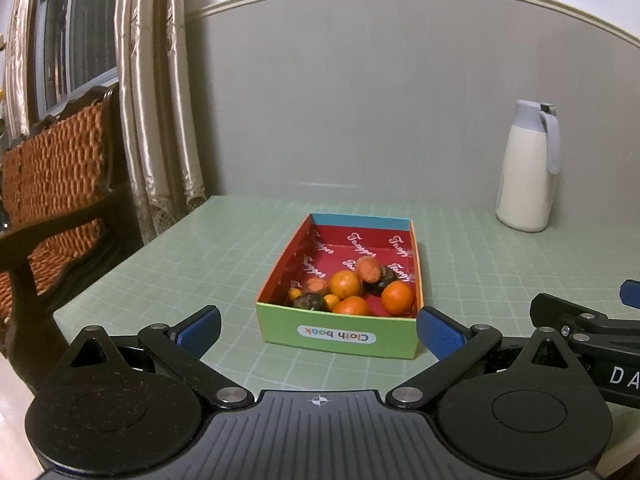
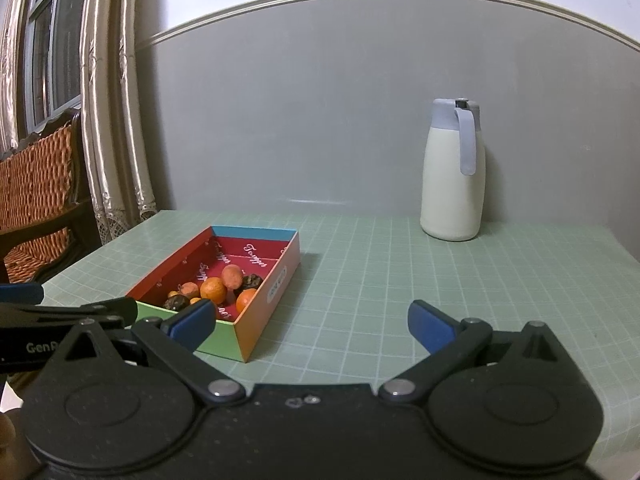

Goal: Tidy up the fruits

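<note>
A: Where's the fruit?

B: In the box (image 1: 338, 335) on the green bench (image 1: 200, 264): oranges (image 1: 397, 298), some dark fruit (image 1: 308, 302), all bunched at the near end.

A: Any writing?

B: "Cloth book" upside down on the box's front label; a script word printed over its red lining, too unclear to read.

A: And the claws?

B: Left claw (image 1: 319, 330) and right claw (image 2: 312, 322) are both spread wide, empty, short of the box. A jug (image 2: 454, 172) stands by the wall.
</note>
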A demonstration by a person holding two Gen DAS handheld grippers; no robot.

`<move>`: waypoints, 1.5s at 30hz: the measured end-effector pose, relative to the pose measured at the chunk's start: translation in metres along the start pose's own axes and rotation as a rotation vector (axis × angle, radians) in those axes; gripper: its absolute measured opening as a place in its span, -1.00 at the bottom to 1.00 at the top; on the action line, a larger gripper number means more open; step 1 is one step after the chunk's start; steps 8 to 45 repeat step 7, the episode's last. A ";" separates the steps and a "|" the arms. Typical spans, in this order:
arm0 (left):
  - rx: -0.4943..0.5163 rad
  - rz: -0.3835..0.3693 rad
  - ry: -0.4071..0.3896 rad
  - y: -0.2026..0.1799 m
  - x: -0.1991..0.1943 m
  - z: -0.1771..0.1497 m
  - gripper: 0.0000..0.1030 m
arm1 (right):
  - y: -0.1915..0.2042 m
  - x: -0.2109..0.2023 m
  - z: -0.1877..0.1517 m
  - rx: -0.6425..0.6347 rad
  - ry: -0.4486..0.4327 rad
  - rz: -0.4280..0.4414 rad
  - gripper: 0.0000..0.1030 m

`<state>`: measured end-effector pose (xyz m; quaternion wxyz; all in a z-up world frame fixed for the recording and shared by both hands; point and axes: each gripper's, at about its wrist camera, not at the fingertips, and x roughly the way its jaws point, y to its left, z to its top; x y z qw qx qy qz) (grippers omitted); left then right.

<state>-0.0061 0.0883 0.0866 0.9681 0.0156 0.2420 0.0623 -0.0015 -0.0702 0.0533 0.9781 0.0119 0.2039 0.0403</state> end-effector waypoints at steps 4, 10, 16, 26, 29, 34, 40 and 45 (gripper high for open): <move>0.009 -0.003 -0.015 -0.002 -0.001 0.000 0.99 | -0.001 -0.001 0.000 0.006 -0.002 0.002 0.99; 0.010 -0.005 -0.014 -0.004 0.000 0.001 0.99 | -0.004 0.000 0.000 0.011 -0.005 0.004 0.99; 0.010 -0.005 -0.014 -0.004 0.000 0.001 0.99 | -0.004 0.000 0.000 0.011 -0.005 0.004 0.99; 0.010 -0.005 -0.014 -0.004 0.000 0.001 0.99 | -0.004 0.000 0.000 0.011 -0.005 0.004 0.99; 0.010 -0.005 -0.014 -0.004 0.000 0.001 0.99 | -0.004 0.000 0.000 0.011 -0.005 0.004 0.99; 0.010 -0.005 -0.014 -0.004 0.000 0.001 0.99 | -0.004 0.000 0.000 0.011 -0.005 0.004 0.99; 0.010 -0.005 -0.014 -0.004 0.000 0.001 0.99 | -0.004 0.000 0.000 0.011 -0.005 0.004 0.99; 0.010 -0.005 -0.014 -0.004 0.000 0.001 0.99 | -0.004 0.000 0.000 0.011 -0.005 0.004 0.99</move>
